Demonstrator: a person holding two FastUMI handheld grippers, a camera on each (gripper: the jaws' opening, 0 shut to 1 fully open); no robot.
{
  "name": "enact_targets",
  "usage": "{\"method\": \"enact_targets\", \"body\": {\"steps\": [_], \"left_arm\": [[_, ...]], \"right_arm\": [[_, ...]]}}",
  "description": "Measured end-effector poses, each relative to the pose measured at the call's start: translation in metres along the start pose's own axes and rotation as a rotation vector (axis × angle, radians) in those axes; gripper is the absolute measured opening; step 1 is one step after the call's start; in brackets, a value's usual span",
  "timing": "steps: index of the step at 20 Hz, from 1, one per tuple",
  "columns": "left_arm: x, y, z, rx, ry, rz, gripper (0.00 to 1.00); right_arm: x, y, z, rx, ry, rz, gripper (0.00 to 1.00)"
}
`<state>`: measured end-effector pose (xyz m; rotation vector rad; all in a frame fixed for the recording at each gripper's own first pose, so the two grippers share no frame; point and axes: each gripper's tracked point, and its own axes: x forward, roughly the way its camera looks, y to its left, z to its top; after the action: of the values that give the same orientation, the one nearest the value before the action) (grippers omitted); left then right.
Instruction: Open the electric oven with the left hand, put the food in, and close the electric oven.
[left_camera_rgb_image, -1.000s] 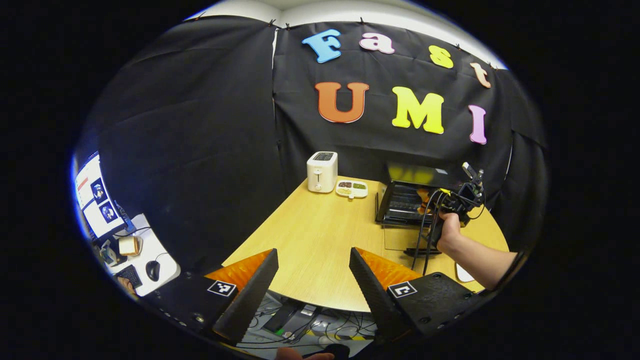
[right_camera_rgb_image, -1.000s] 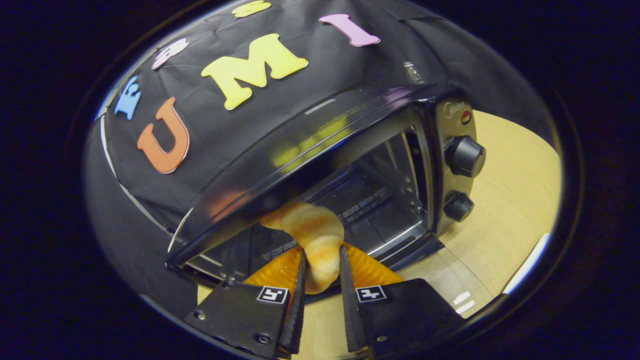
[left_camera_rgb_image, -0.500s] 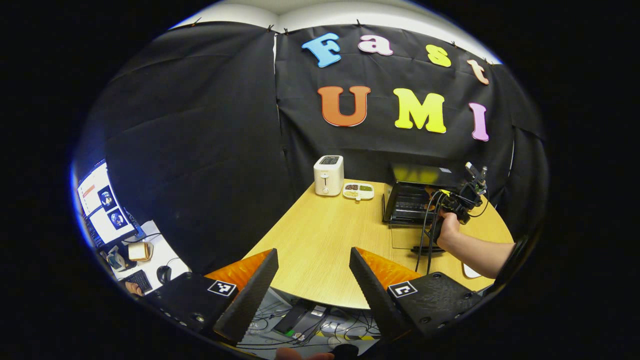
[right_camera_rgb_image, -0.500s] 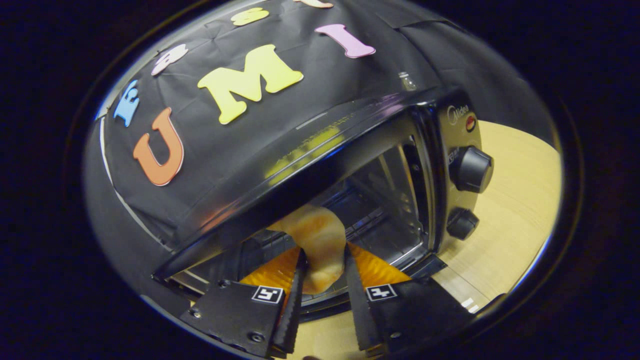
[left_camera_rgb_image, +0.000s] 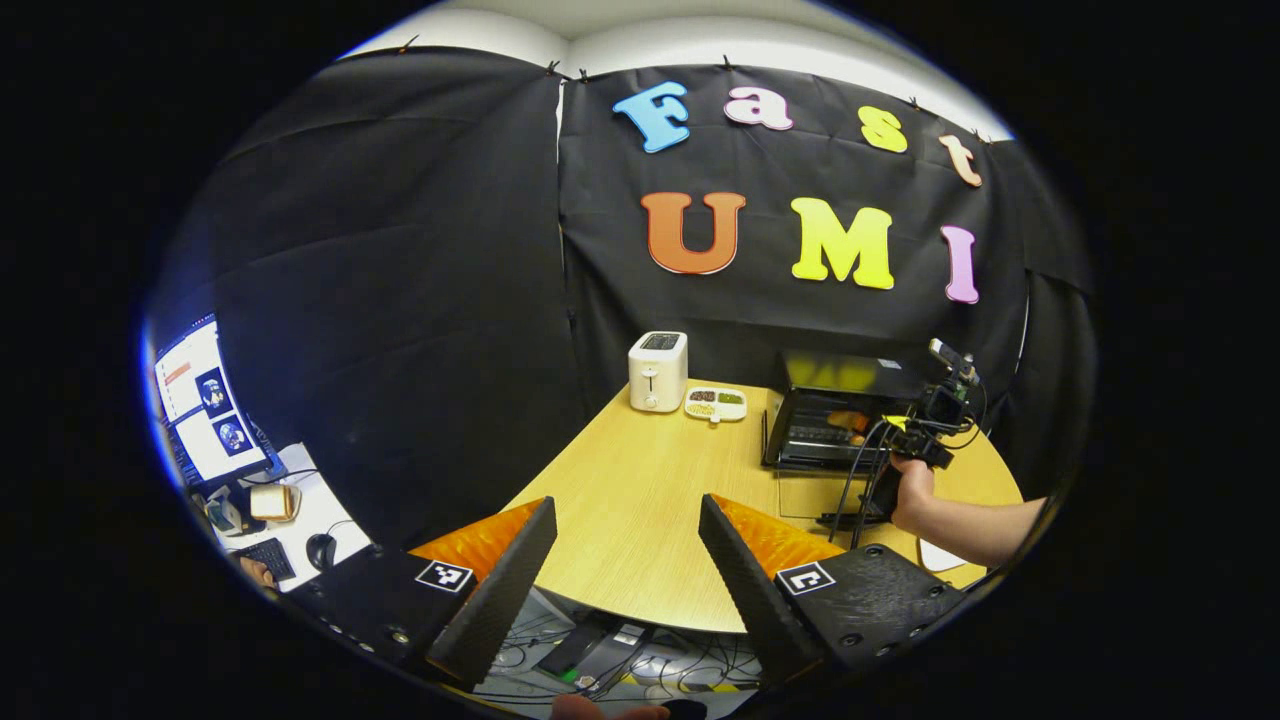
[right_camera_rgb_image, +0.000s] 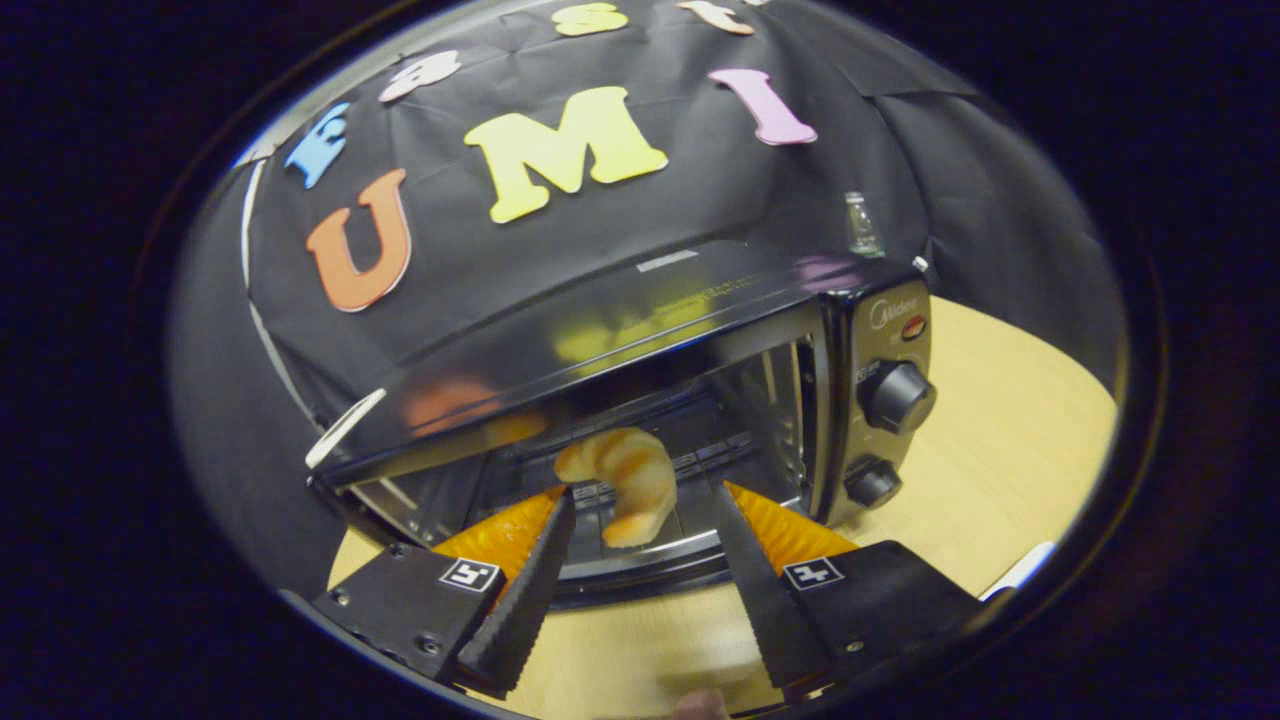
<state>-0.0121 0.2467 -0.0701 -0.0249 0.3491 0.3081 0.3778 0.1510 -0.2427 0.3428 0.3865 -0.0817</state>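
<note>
1. Right tongs (right_camera_rgb_image: 640, 560), bottom centre of the right gripper view: spread wide, holding nothing; their tips stand either side of the croissant (right_camera_rgb_image: 625, 480) without touching it.
2. The one croissant lies on the rack inside the open electric oven (right_camera_rgb_image: 700, 400), mid-frame.
3. Left tongs (left_camera_rgb_image: 627, 560), bottom centre of the left gripper view: wide apart and empty, over the near edge of the desk (left_camera_rgb_image: 640, 490).
4. Counted: one oven with two knobs (right_camera_rgb_image: 895, 397), one white toaster (left_camera_rgb_image: 657, 371), one divided dish (left_camera_rgb_image: 715, 403).
5. A hand (left_camera_rgb_image: 912, 490) holds the far gripper before the oven, right of frame.
</note>
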Motion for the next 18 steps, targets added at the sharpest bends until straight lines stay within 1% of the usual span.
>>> {"method": "enact_targets", "body": {"steps": [4,7,10,14,16,18], "left_arm": [[0.007,-0.016,0.003,-0.035,-0.029,-0.033,0.94],[0.013,-0.034,-0.006,-0.063,-0.038,-0.073,0.94],[0.024,-0.065,-0.023,-0.093,-0.005,-0.136,0.95],[0.039,-0.112,-0.044,-0.087,0.04,-0.24,0.95],[0.049,-0.139,-0.055,-0.063,0.07,-0.296,0.94],[0.057,-0.161,-0.067,-0.018,0.099,-0.338,0.95]], "right_arm": [[-0.048,0.01,-0.006,-0.088,0.029,0.07,0.91],[-0.093,0.004,-0.011,-0.13,0.053,0.09,0.93],[-0.136,-0.014,-0.008,-0.15,0.061,0.082,0.94],[-0.182,-0.043,0.009,-0.161,0.058,0.076,0.94],[-0.199,-0.059,0.013,-0.175,0.07,0.074,0.95],[-0.215,-0.079,0.023,-0.191,0.053,0.048,0.95]]}}
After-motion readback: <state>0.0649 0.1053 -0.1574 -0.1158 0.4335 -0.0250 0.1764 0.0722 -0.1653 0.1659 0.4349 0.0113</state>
